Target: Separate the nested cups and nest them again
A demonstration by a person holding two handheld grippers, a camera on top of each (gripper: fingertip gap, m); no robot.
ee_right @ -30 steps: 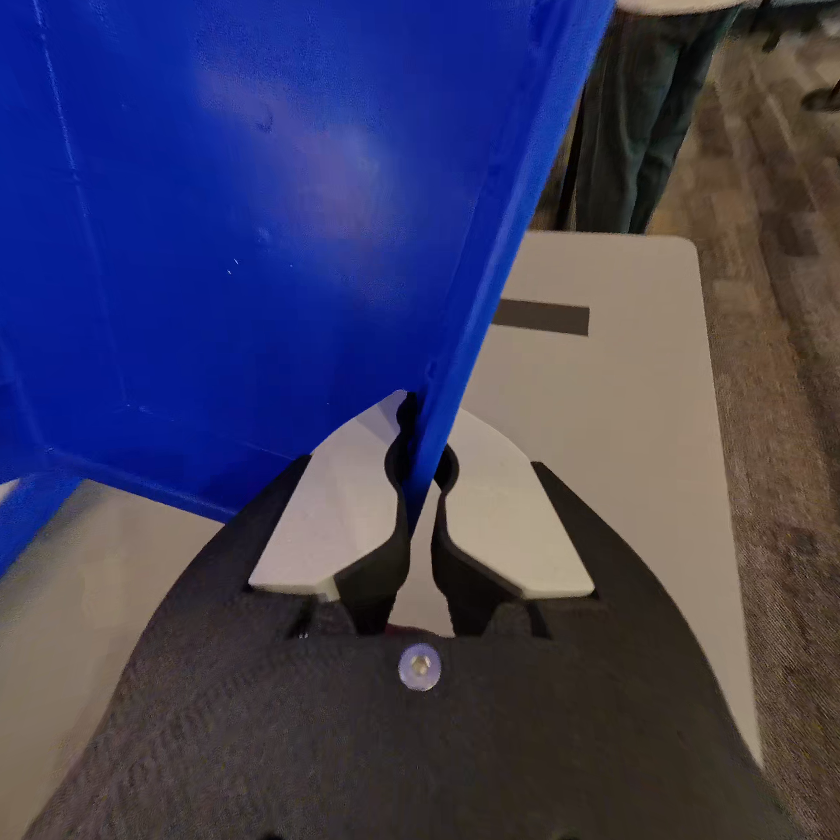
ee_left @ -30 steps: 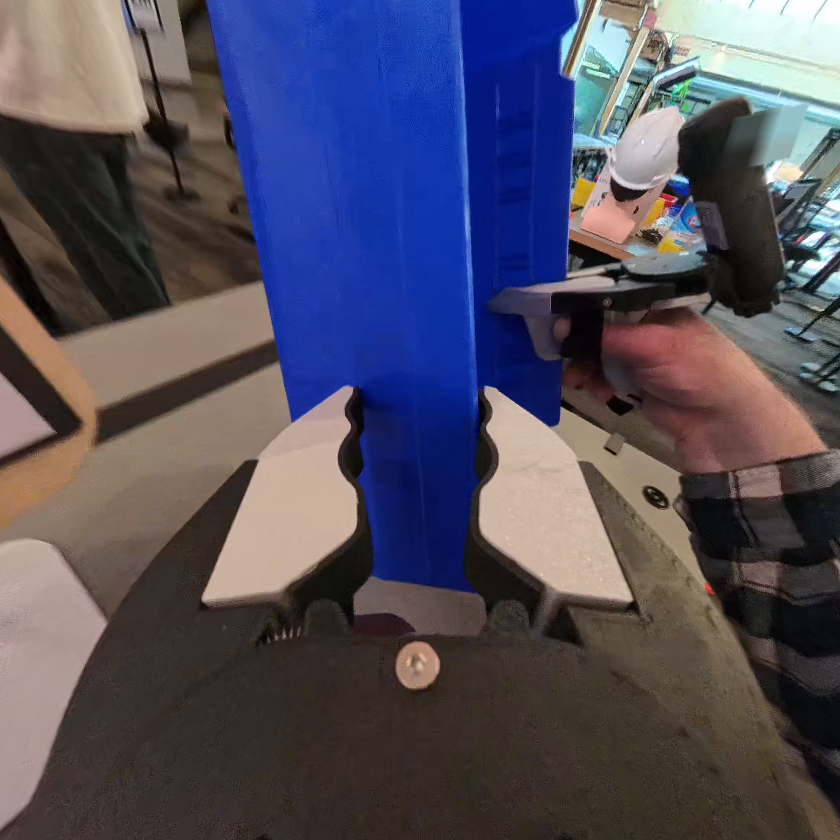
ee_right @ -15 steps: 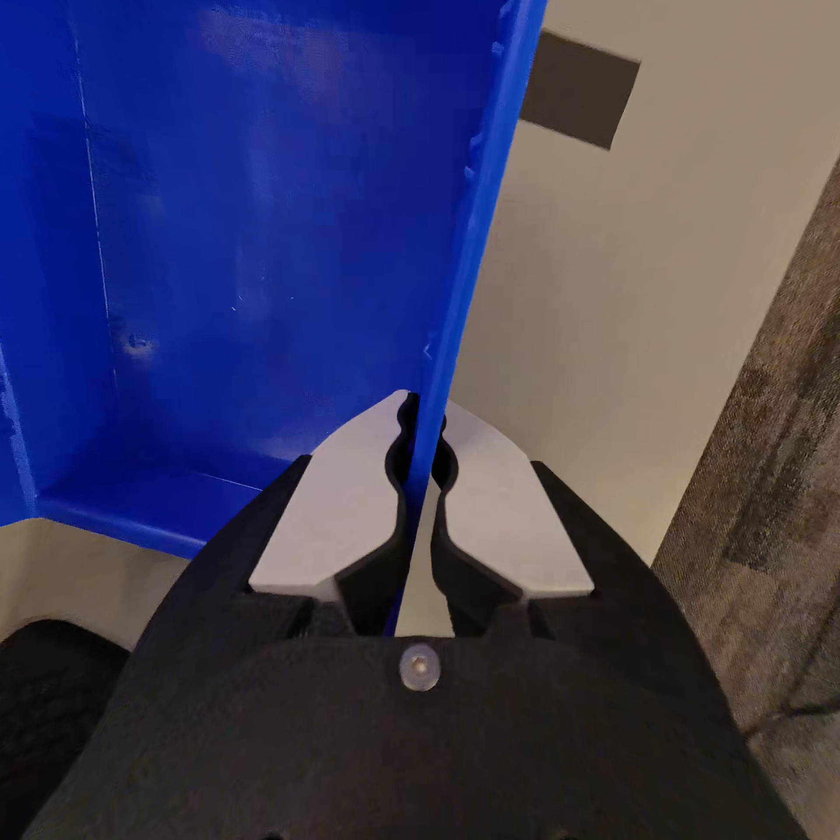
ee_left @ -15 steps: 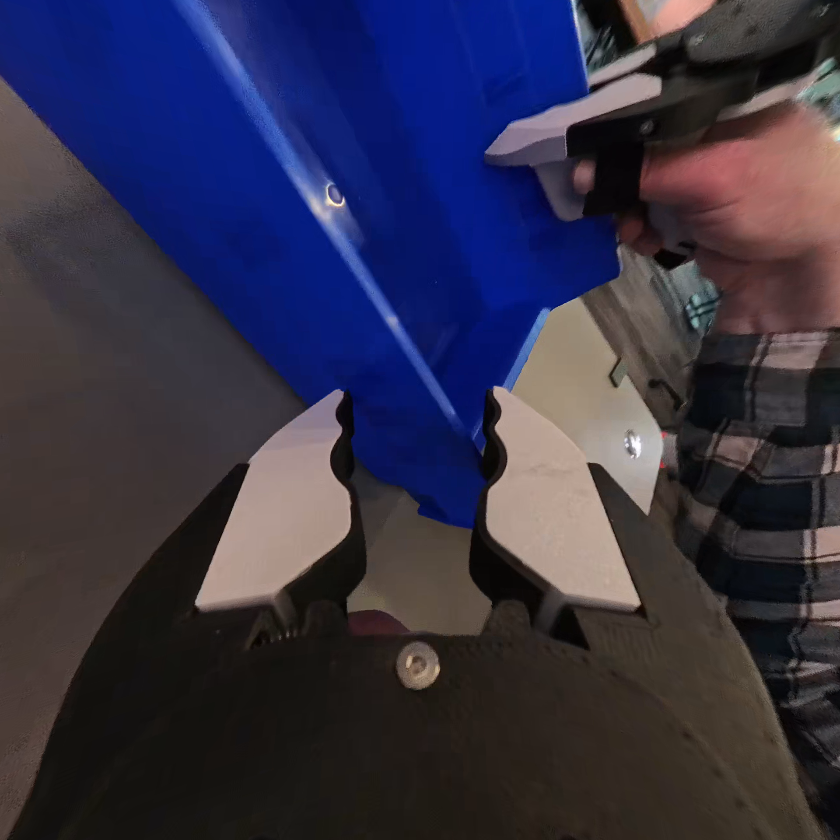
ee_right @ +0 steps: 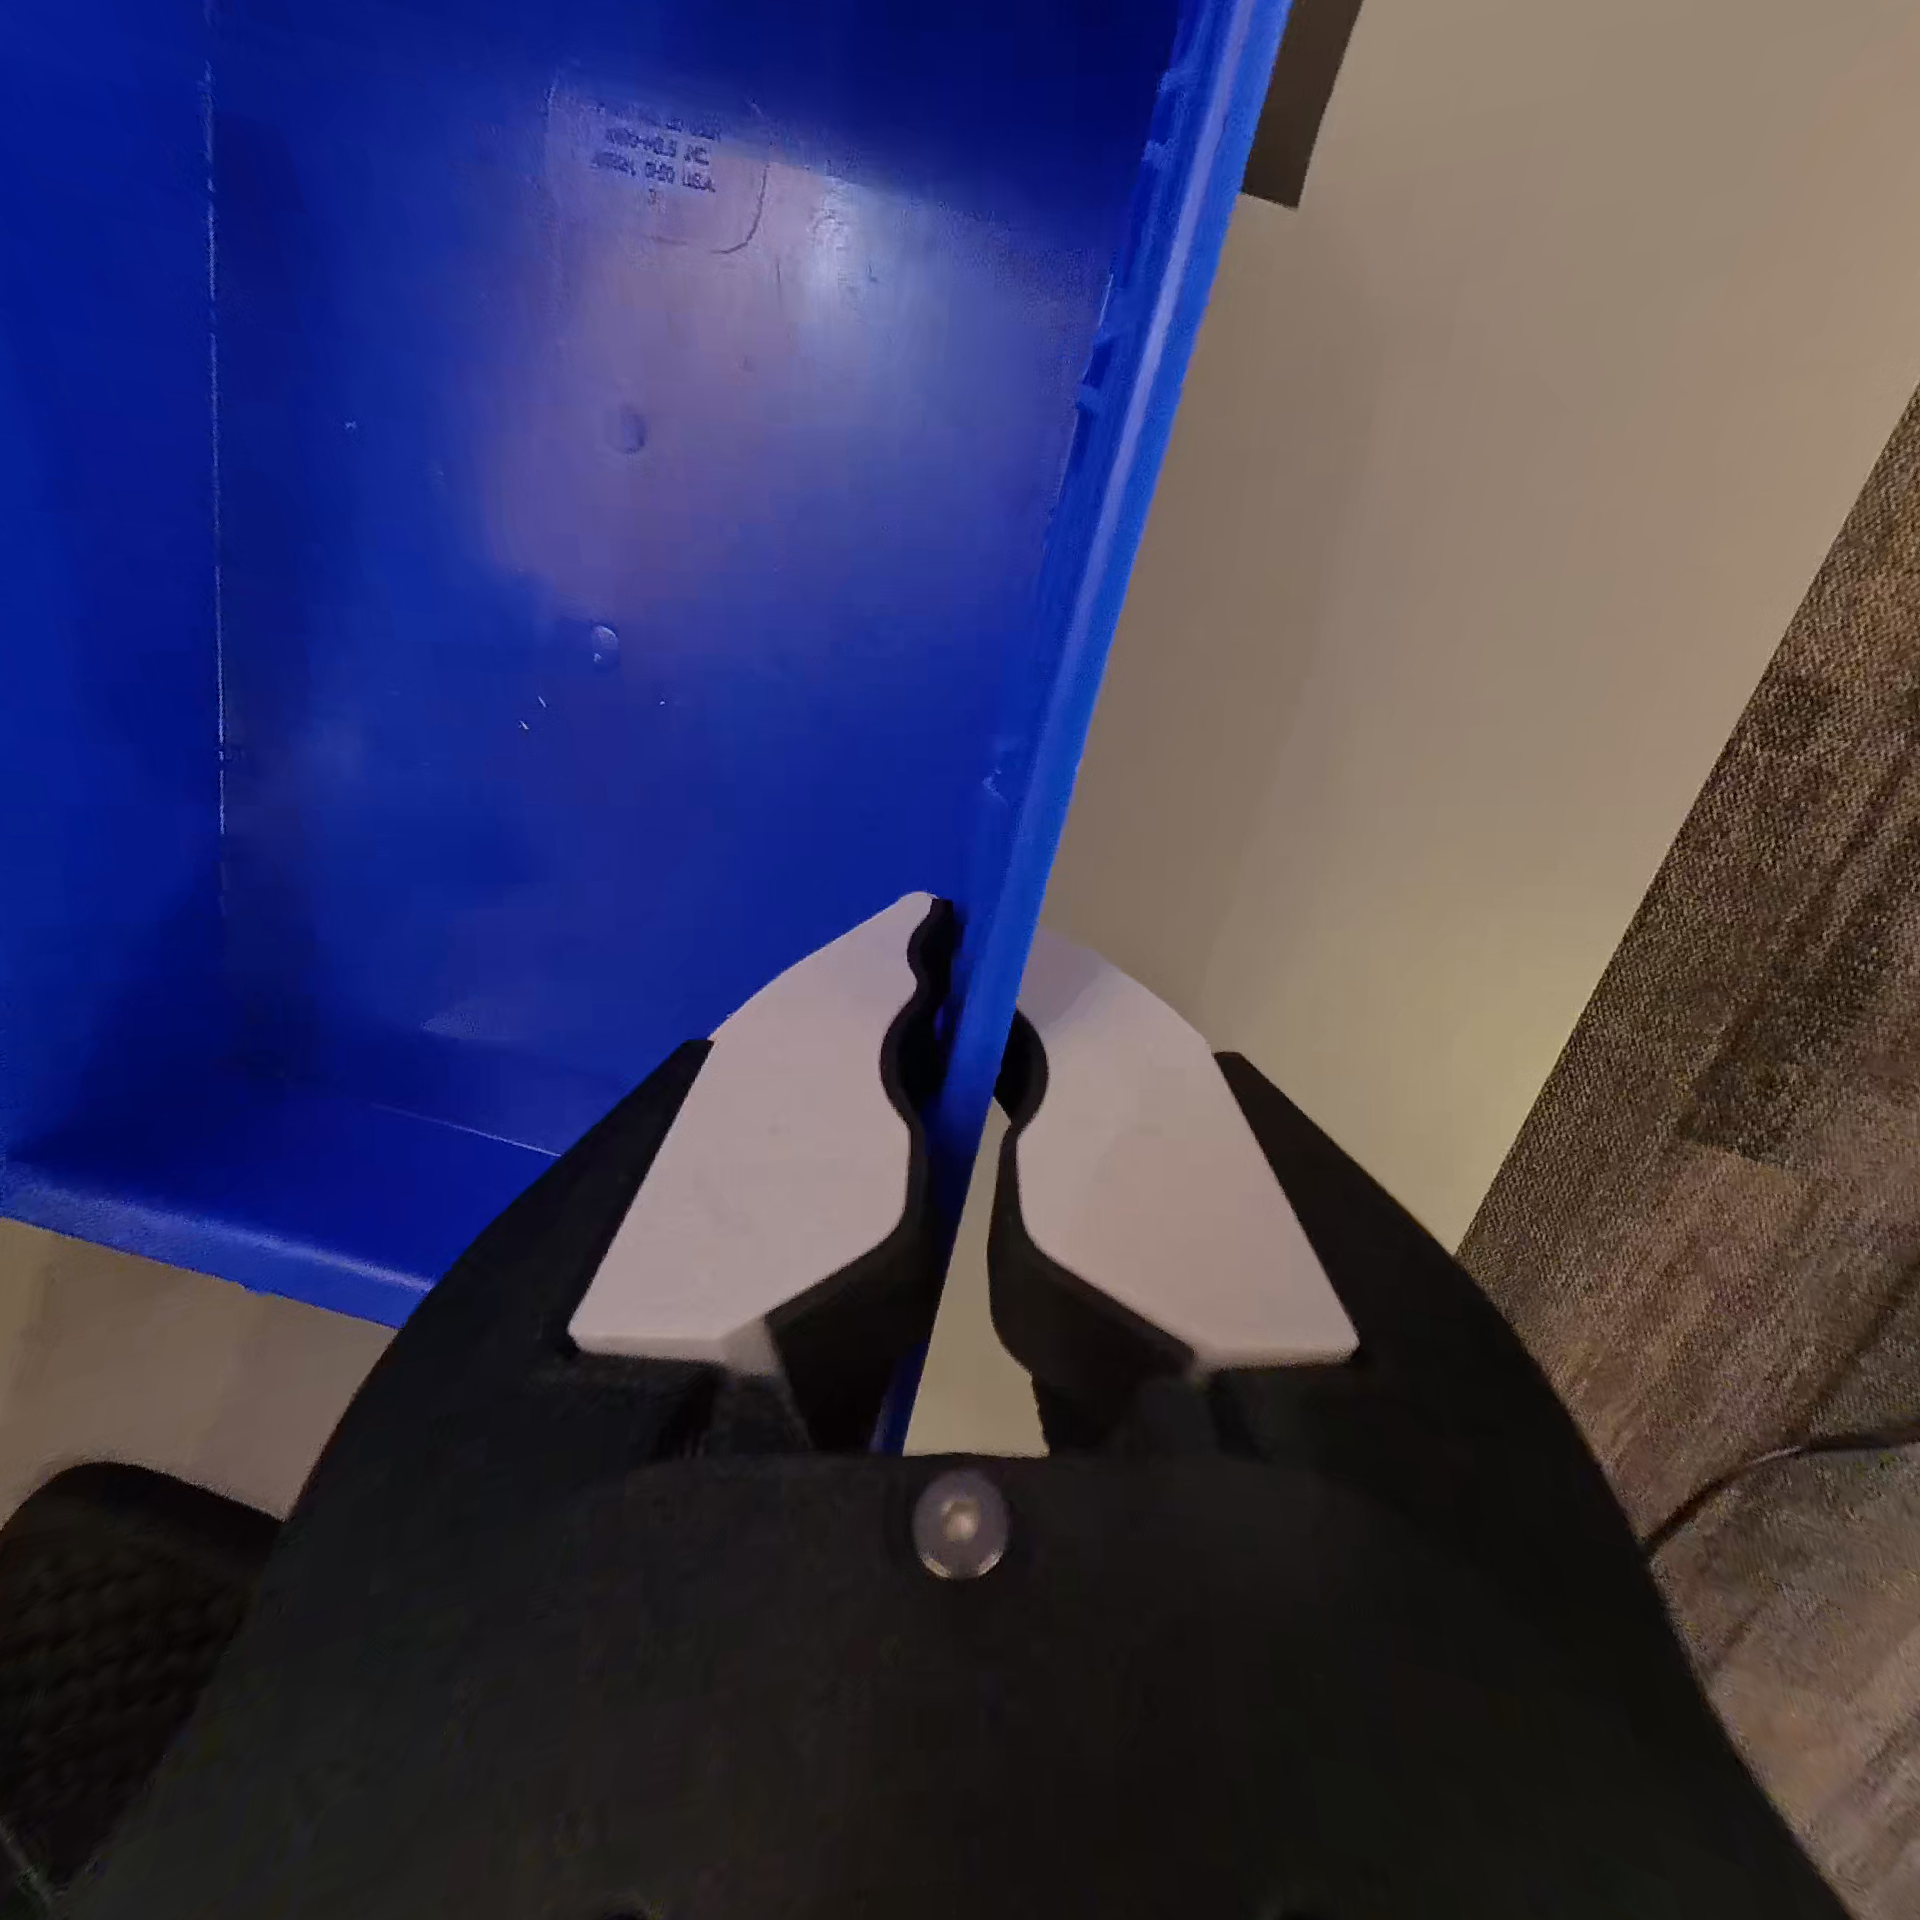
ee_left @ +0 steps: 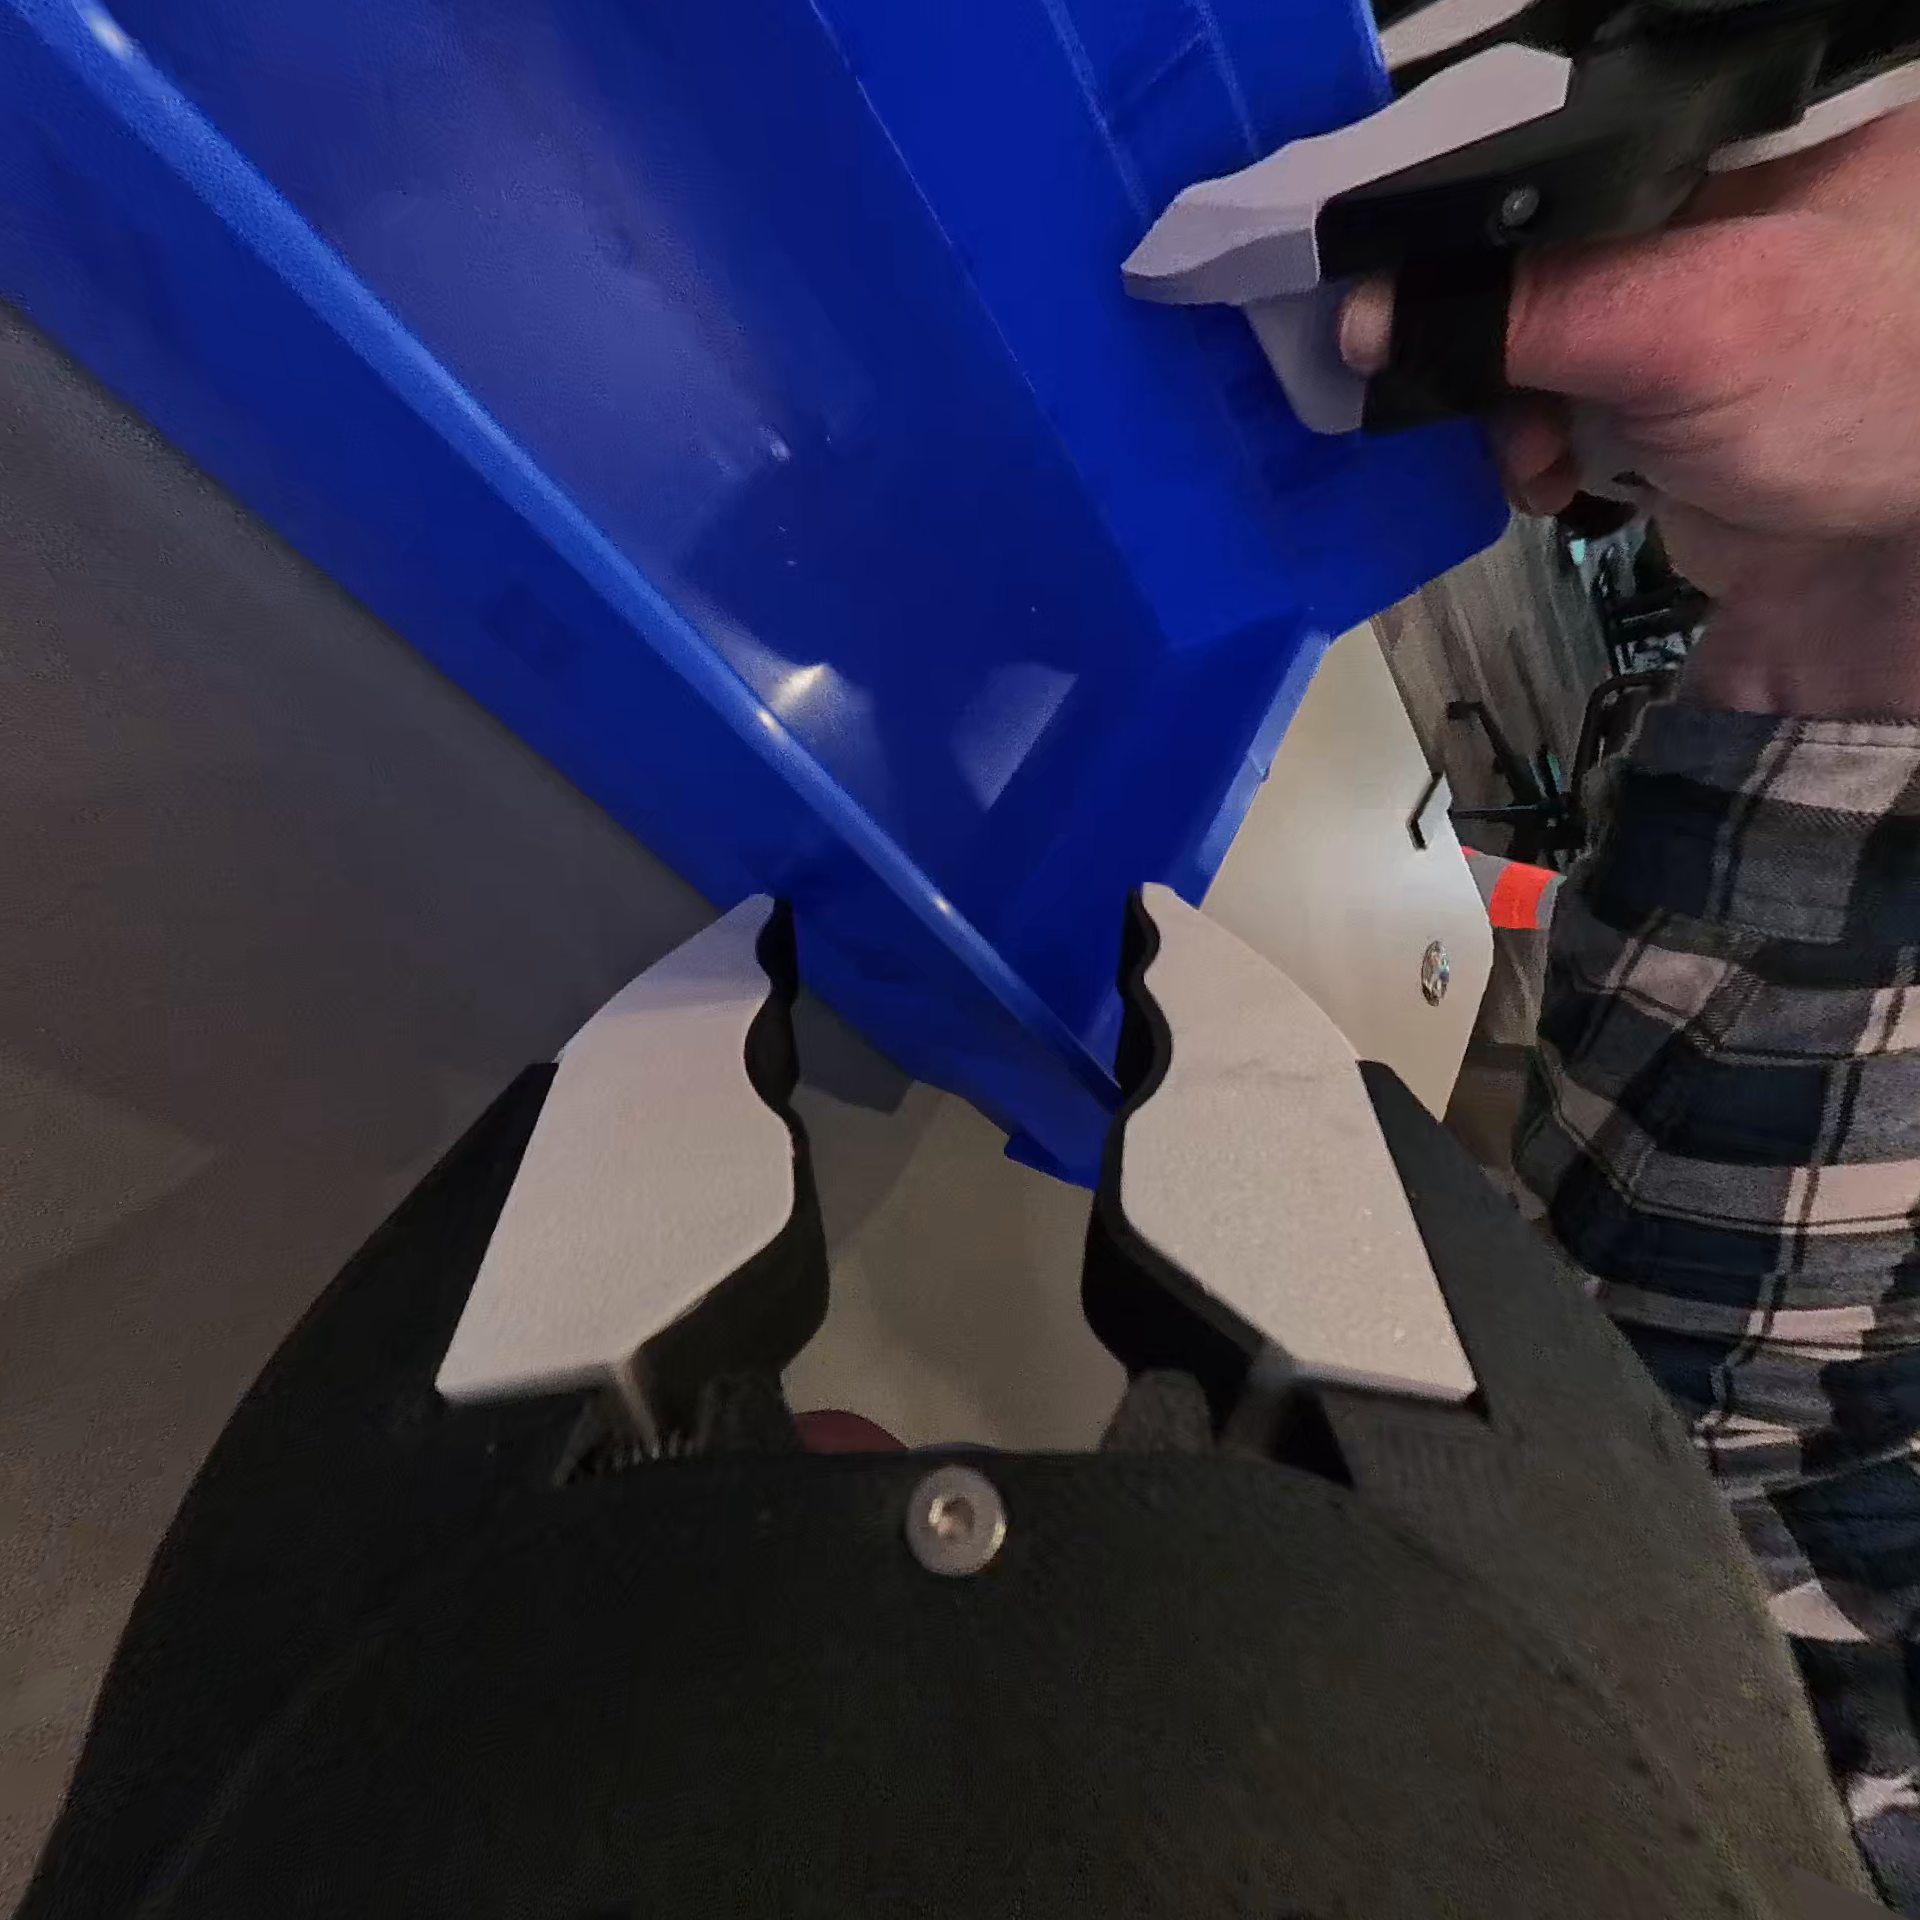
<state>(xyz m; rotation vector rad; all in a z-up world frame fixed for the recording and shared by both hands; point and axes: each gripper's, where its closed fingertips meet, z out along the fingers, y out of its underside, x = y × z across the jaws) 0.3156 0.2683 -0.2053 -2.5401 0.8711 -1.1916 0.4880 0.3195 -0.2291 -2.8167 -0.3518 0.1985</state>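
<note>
The task's objects here are blue plastic bins (ee_left: pixel 623 416), not cups. In the left wrist view my left gripper (ee_left: pixel 956 935) has its jaws wide around a tilted lower corner of the blue plastic, and both pads touch it. My right gripper (ee_right: pixel 971 935) is shut on a thin blue side wall (ee_right: pixel 1091 520), with the bin's inside (ee_right: pixel 520 623) to its left. It also shows in the left wrist view (ee_left: pixel 1226 270), clamped on the blue wall at the upper right. I cannot tell where one bin ends and another begins.
A pale table (ee_right: pixel 1403 623) lies under the bins, with a dark tape strip (ee_right: pixel 1294 125) on it. Grey-brown carpet (ee_right: pixel 1714 1039) runs along its right edge. A person's hand (ee_left: pixel 1714 364) and plaid sleeve (ee_left: pixel 1714 1039) fill the right of the left wrist view. My right fingertips sit around 20 cm from my left ones.
The blue plastic has tilted from upright to slanting between my left fingers, which have spread wider around it. My right gripper has kept its grip on the wall while both views swung down towards the table.
</note>
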